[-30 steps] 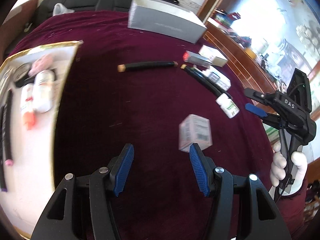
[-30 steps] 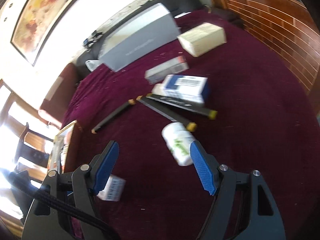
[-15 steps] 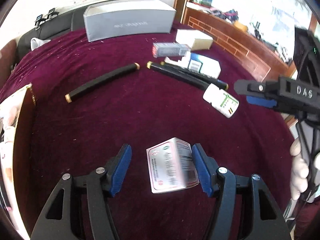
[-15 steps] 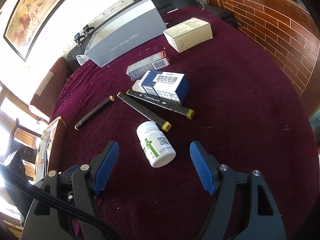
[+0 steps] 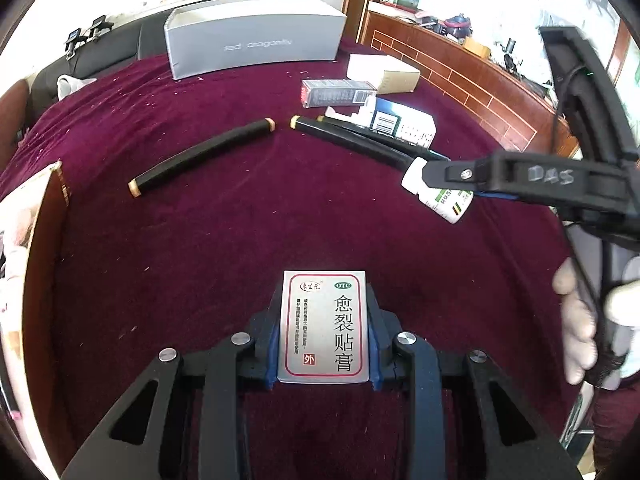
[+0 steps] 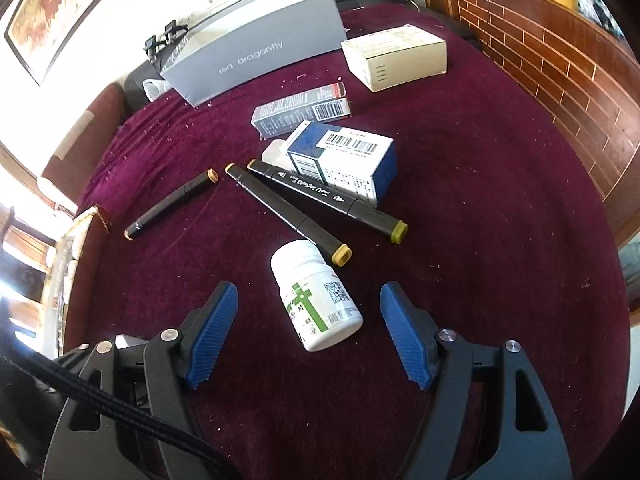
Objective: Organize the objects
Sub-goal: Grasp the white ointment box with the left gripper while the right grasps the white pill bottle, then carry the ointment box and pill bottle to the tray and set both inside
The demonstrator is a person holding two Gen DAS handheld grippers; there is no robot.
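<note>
My left gripper [image 5: 323, 332] is shut on a small silver medicine box [image 5: 324, 326] with a red border and Chinese print, held just above the maroon cloth [image 5: 240, 232]. My right gripper [image 6: 308, 332] is open, its blue pads [image 6: 404, 340] on either side of a white pill bottle [image 6: 316, 300] lying on its side. The bottle also shows in the left wrist view [image 5: 440, 196], partly hidden by the right gripper's arm. Three black markers [image 6: 288, 212] lie beyond the bottle, next to a blue-and-white box [image 6: 344, 160].
A large grey box [image 5: 256, 36] stands at the back, with a beige box [image 6: 396, 58] and a dark slim box [image 6: 300, 114] nearby. A tray [image 5: 24, 264] with several items lies at the left edge. A brick-patterned wooden wall [image 6: 560, 80] runs along the right.
My left gripper has closed on the silver box, which was loose between the fingers. My right gripper has moved closer to the pill bottle, still open.
</note>
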